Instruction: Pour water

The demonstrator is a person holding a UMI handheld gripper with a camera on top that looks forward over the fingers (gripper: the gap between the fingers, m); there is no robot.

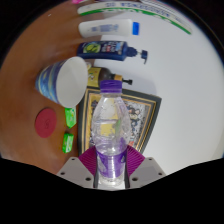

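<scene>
I have the water bottle upright between my fingers, its purple cap on top and a purple label band low on its body. The gripper is pinched onto it: both purple pads press against the bottle's lower sides, so the tongs are clamped on the bottle, not spread. The bottle looks clear and I cannot read any writing on its band.

Just behind the bottle lies a dark patterned mat with a pale border. To the bottle's left a white cup with a blue wall lies tilted, its mouth turned toward me, close to the bottle's shoulder but not touching it. Below the cup sits a red round lid, and two small green pieces lie between that lid and the bottle.

Beyond the cup a dark blue tube lies on its side, with white print I cannot make out, and a white box with green marking lies behind it.

The white table to the right of the bottle gives the most open room; the left side is crowded.
</scene>
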